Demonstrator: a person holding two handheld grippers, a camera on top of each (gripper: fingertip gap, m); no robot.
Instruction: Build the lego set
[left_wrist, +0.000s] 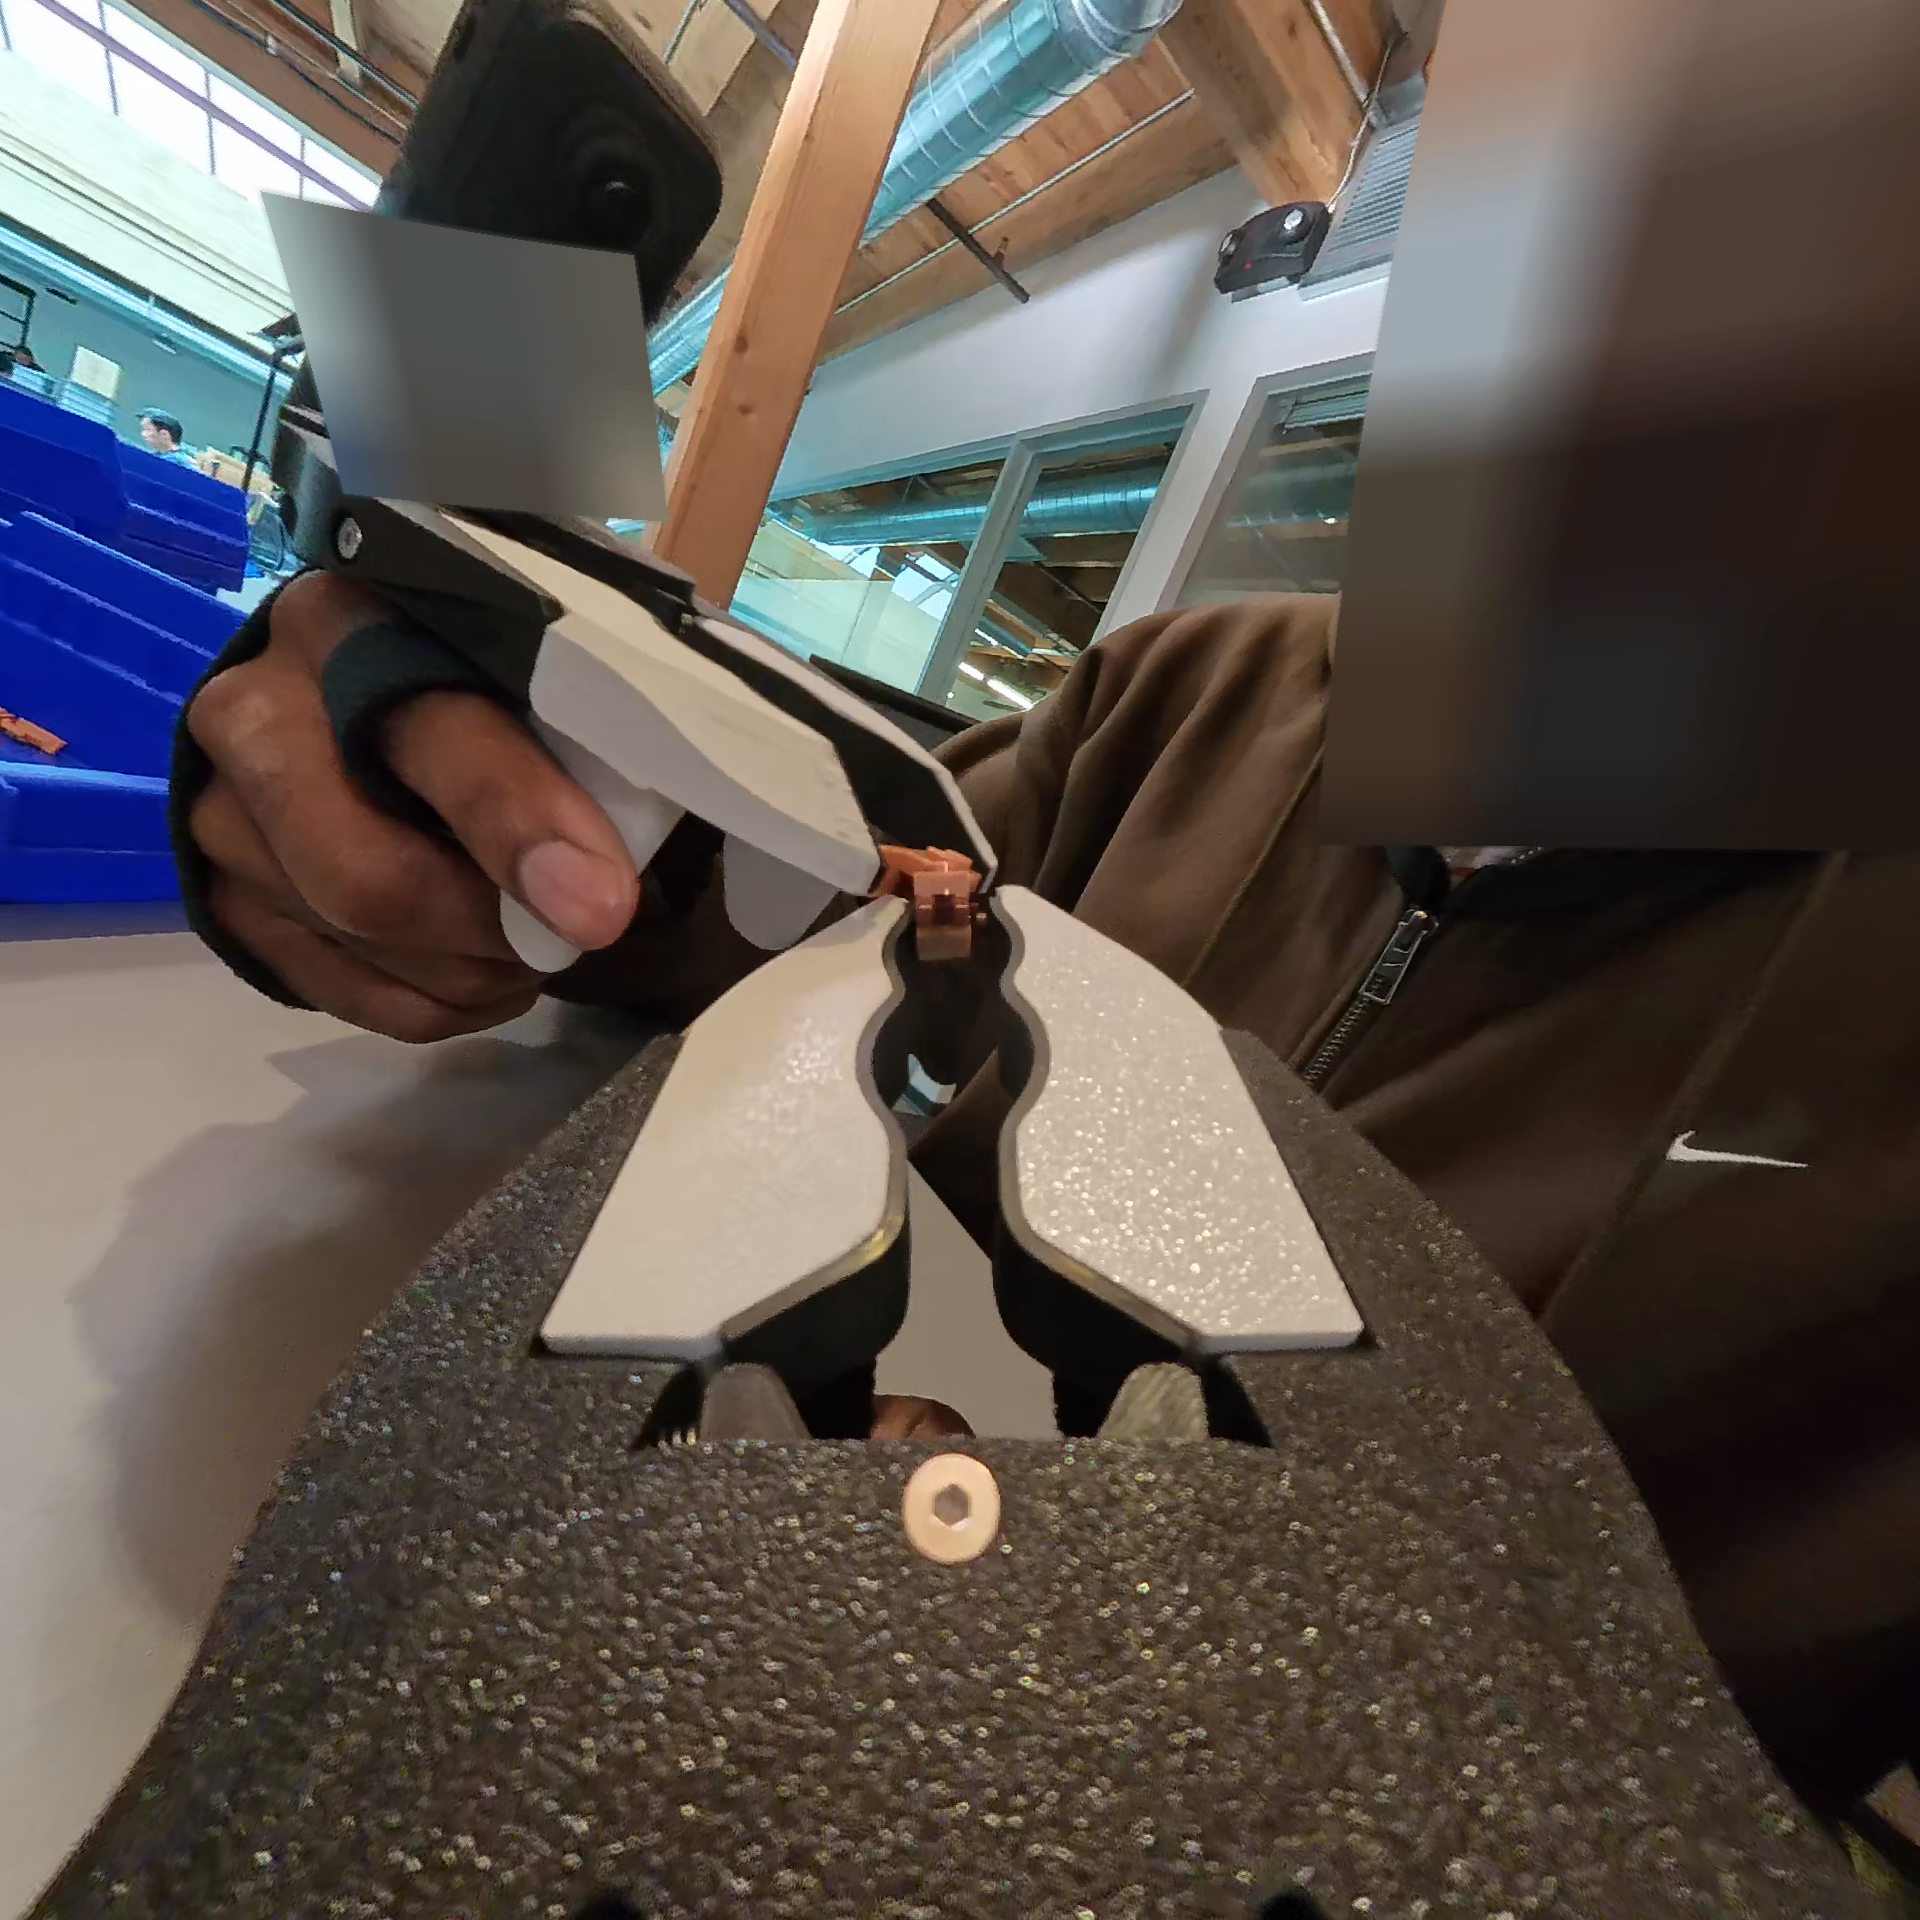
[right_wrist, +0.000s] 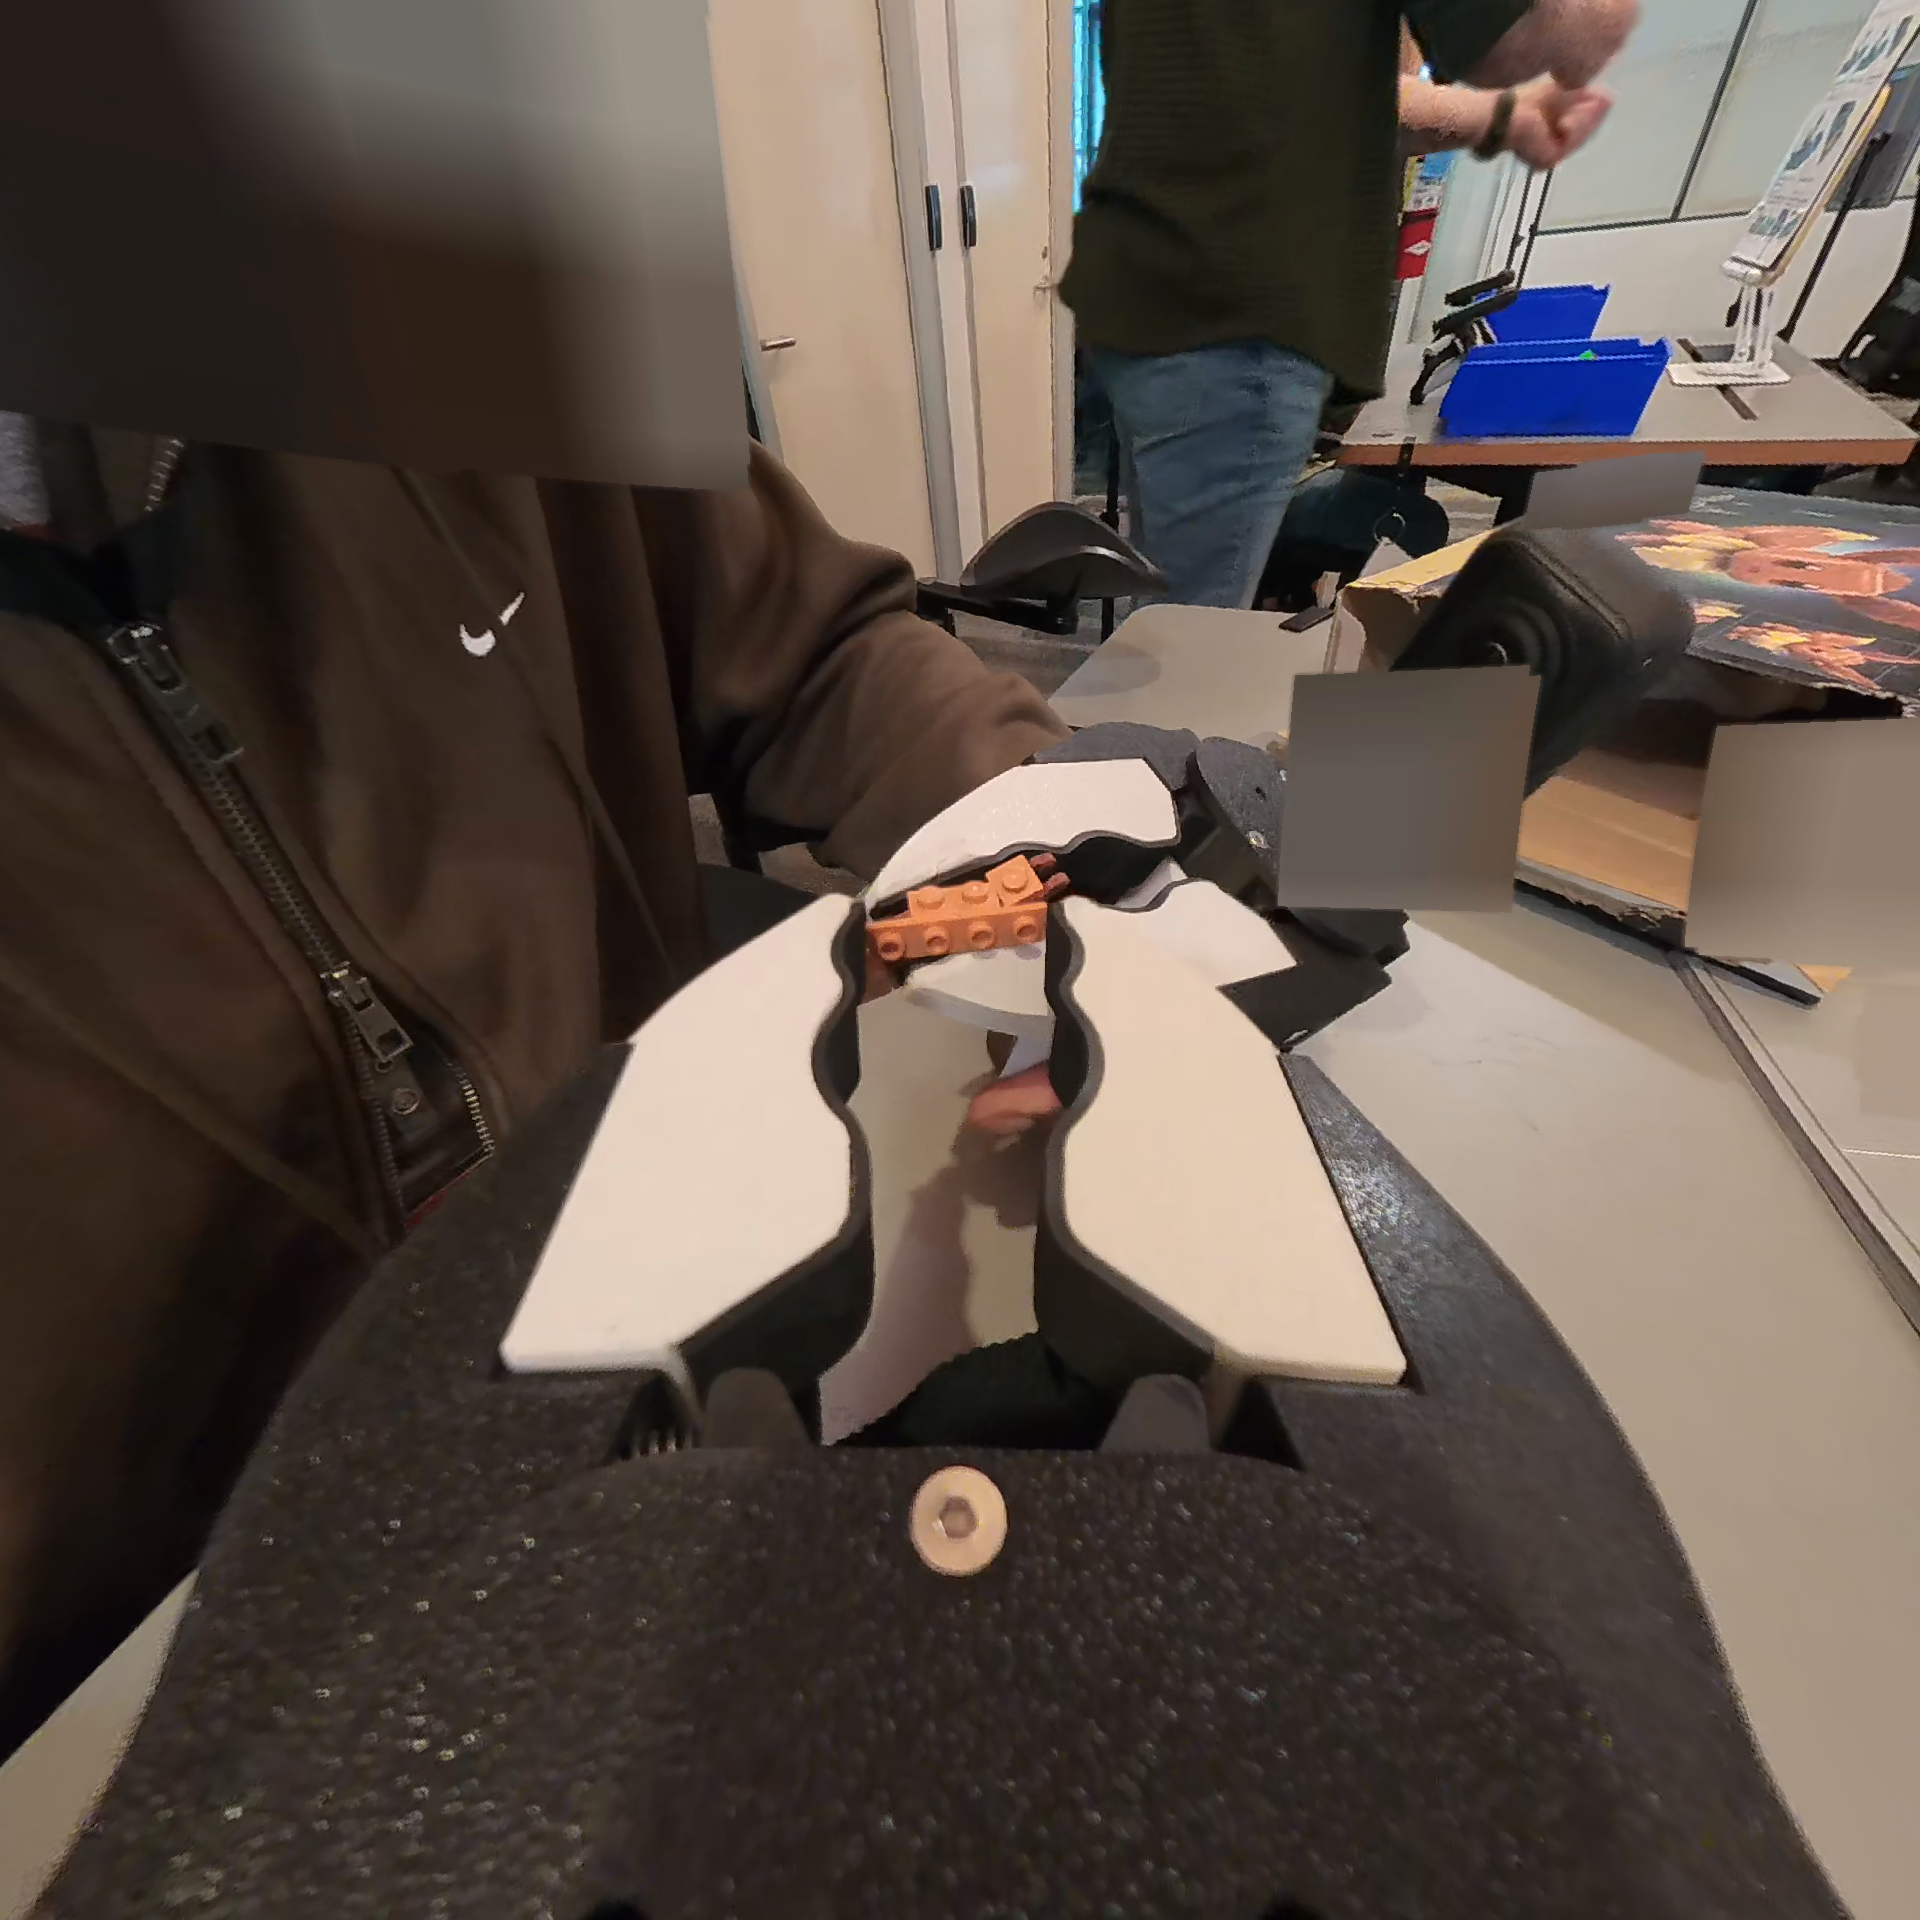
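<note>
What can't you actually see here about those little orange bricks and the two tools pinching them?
- Left wrist view: most of the orange bricks is covered by both tools' white fingers; the piece count is unclear.
- Right wrist view: the bricks' underside and far end sit behind the left gripper.
- Both views: whether the pieces are fully pressed together is too small to tell.
- Left wrist view: bits in the blue bins are too small.

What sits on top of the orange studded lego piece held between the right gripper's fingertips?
A smaller orange brick sits on the orange lego piece toward its right end. The left gripper covers whatever lies behind it.
</note>
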